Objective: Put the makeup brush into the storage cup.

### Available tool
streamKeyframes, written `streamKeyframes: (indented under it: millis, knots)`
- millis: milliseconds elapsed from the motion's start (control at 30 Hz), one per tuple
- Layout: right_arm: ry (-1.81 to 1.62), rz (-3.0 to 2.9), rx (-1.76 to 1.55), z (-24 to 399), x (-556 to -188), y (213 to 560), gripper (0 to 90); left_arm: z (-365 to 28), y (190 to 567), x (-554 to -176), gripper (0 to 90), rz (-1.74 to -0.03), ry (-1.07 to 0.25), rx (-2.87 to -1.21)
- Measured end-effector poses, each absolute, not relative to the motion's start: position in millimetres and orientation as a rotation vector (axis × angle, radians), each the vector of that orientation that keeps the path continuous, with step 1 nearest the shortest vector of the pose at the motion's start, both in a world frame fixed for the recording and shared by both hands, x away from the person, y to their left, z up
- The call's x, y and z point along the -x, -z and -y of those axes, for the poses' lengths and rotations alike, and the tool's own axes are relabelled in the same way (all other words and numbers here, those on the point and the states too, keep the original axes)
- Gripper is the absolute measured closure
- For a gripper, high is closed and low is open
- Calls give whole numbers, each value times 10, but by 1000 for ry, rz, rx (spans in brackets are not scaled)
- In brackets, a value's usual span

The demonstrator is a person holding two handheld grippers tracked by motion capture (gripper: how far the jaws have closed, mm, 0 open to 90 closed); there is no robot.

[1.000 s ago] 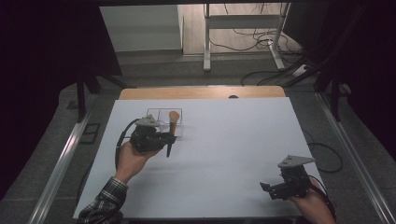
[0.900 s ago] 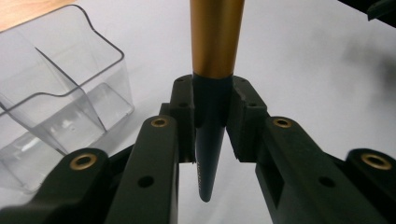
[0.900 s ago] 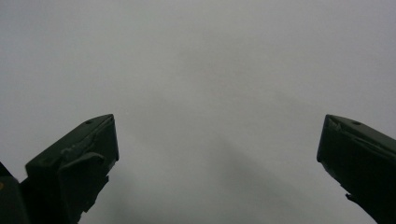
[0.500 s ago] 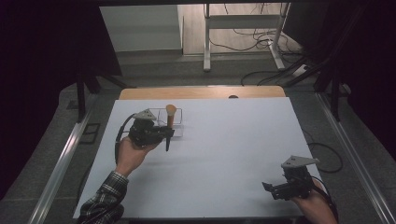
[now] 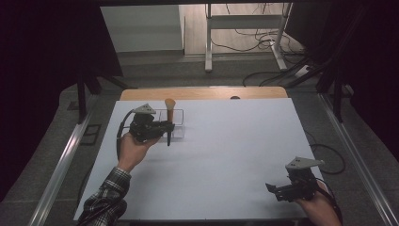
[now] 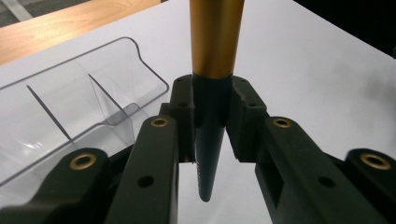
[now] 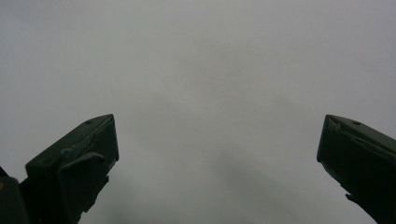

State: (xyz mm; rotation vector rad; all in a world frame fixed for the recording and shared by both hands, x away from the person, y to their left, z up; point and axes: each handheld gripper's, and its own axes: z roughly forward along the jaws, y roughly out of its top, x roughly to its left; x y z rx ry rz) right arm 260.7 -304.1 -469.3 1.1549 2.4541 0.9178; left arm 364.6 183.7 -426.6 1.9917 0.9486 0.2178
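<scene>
Now your left gripper [image 6: 211, 121] has its fingers closed on the brush [image 6: 212, 93], held upright, tip down, just beside the clear organizer [image 6: 70, 107]. Right gripper [image 7: 217, 154]: wide open, empty, far off.

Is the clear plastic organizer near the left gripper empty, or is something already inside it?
Empty, as far as visible. In the left gripper view the clear organizer shows bare compartments; the brush is clamped in the left gripper, outside it.
</scene>
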Motion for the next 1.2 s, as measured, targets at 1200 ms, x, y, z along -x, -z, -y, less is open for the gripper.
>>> streamKeyframes:
  millis: [1200]
  knots:
    - [-932, -2462, -1159, 3045, -2614, 4699, 0, -1800, 4034, -3939, 743, -986, -321, -1918]
